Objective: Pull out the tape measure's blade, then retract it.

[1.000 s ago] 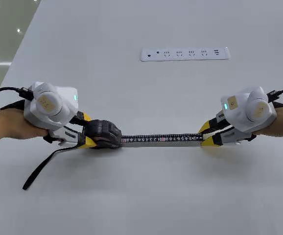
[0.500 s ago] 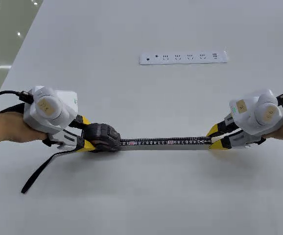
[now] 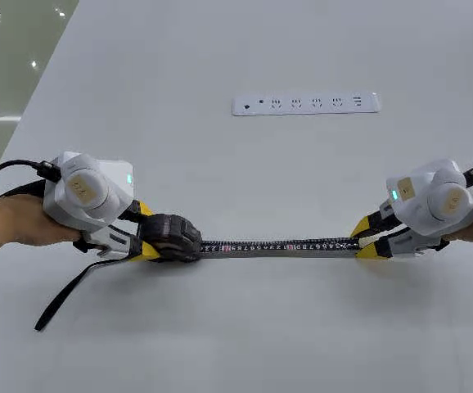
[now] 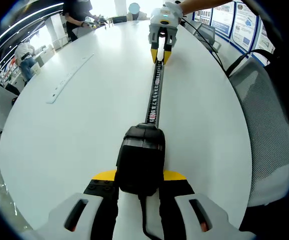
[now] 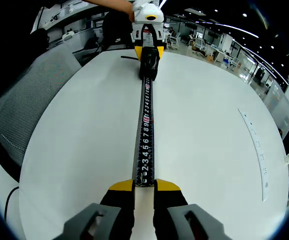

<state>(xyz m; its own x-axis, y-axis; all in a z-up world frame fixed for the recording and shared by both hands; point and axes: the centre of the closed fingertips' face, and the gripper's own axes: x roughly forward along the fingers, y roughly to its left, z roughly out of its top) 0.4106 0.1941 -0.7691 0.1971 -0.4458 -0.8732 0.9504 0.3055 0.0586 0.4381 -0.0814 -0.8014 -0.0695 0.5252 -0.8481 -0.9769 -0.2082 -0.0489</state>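
- The white desk carries everything. Its place in the head view has shifted a little from a second ago, which is the camera's doing.
- A white power strip lies flat at the far side, well apart from the work. It sits slightly lower in the head view than before, again from the camera.
- The left tongs sit at the left, held in a hand, closed around the tape. The yellow tips press its two flanks, and they hold about the same spot as a second ago.
- The right tongs sit at the right, nearly shut, pinching the end of the blade between the yellow tips. They are farther from the left tongs than a second ago, and a little farther than half a second ago.
- The blade runs straight and low over the desk from the tape's mouth to the right tongs. More of it is drawn out than in either earlier picture. In the right gripper view its printed numbers run away from the tips toward the black case.
- The tape rests on the desk between the left jaws. In the left gripper view it stands just ahead of the yellow pads, with the blade leading off to the right tongs.
- A dark strap trails from the left tongs across the desk toward the near edge, lying much as before.
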